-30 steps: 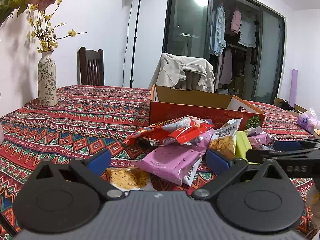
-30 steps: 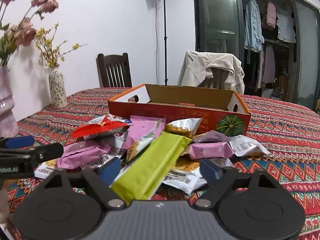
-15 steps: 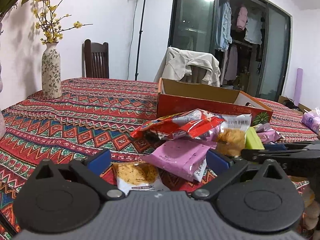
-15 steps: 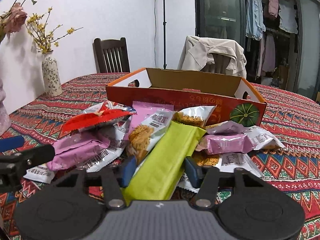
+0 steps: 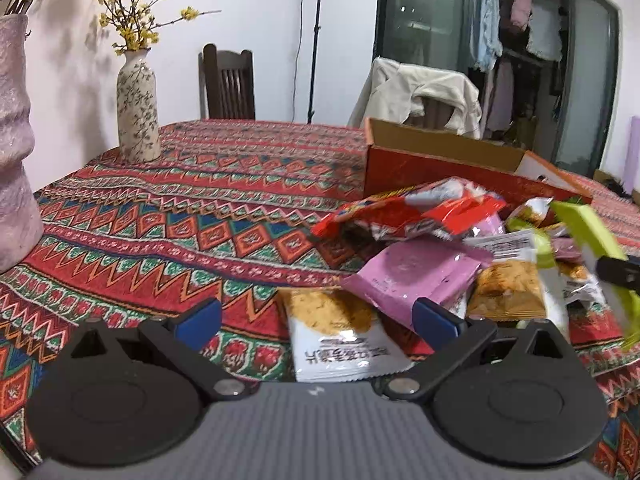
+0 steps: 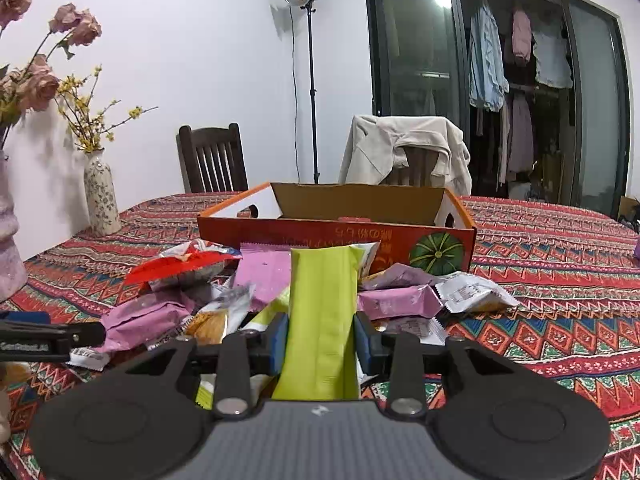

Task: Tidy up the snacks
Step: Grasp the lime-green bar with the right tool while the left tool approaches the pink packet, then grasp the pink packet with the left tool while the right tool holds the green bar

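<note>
A heap of snack packets lies on the patterned tablecloth in front of an open orange cardboard box (image 6: 336, 236). My right gripper (image 6: 321, 338) has its jaws closing on a long lime-green packet (image 6: 324, 312); both blue pads press its sides, and it sticks up toward the box. The same green packet (image 5: 588, 232) shows at the right edge of the left wrist view. My left gripper (image 5: 316, 320) is open, low over the cloth. A white packet with orange contents (image 5: 332, 332) lies between its fingers, untouched. Pink (image 5: 412, 272) and red (image 5: 408, 212) packets lie just beyond.
A flowered vase (image 5: 136, 108) and a tall pink vase (image 5: 12, 140) stand at the table's left. Behind the table are a dark wooden chair (image 6: 212, 160), a chair draped with a beige jacket (image 6: 404, 148) and a lamp stand (image 6: 312, 80). Bare cloth stretches left of the heap.
The right jaws have closed in onto the green packet, which now points straight ahead and stands higher. The left view has swung left and lower, bringing the white-orange packet between its fingers.
</note>
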The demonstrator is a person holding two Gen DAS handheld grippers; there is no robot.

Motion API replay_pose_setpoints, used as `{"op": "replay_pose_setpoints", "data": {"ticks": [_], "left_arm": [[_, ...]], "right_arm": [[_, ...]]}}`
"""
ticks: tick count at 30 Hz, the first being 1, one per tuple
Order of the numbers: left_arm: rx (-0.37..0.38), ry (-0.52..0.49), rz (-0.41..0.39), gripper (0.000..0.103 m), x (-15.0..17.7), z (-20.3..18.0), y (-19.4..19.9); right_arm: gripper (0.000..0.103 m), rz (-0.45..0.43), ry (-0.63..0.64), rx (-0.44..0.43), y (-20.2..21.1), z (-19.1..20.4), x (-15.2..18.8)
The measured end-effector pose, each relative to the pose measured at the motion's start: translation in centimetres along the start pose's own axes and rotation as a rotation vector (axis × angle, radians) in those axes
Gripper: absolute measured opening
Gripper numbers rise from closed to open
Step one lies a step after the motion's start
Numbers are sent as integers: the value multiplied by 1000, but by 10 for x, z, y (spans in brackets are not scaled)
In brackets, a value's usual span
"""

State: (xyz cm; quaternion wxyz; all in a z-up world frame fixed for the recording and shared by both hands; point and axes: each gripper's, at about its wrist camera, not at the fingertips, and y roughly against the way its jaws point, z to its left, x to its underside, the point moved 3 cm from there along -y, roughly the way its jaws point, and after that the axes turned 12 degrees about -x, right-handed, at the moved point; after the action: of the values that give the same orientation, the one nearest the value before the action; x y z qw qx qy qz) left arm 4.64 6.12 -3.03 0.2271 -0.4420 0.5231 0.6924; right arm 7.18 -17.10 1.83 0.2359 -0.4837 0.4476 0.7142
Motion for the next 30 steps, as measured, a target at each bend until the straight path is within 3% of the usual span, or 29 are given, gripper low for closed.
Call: {"op": "replay_pose_setpoints", "data": {"ticks": [7, 18, 30], "left_arm": [[-9, -27, 12, 103, 3, 5, 7], [-82, 37, 28, 103, 3, 29, 5], [-16, -12, 20, 103, 4, 10, 14]], "right_arm": [[34, -4, -24, -9, 8, -5, 7], [34, -8, -56, -24, 11, -12, 15], [34, -11, -77, -39, 13, -17, 20]]}}
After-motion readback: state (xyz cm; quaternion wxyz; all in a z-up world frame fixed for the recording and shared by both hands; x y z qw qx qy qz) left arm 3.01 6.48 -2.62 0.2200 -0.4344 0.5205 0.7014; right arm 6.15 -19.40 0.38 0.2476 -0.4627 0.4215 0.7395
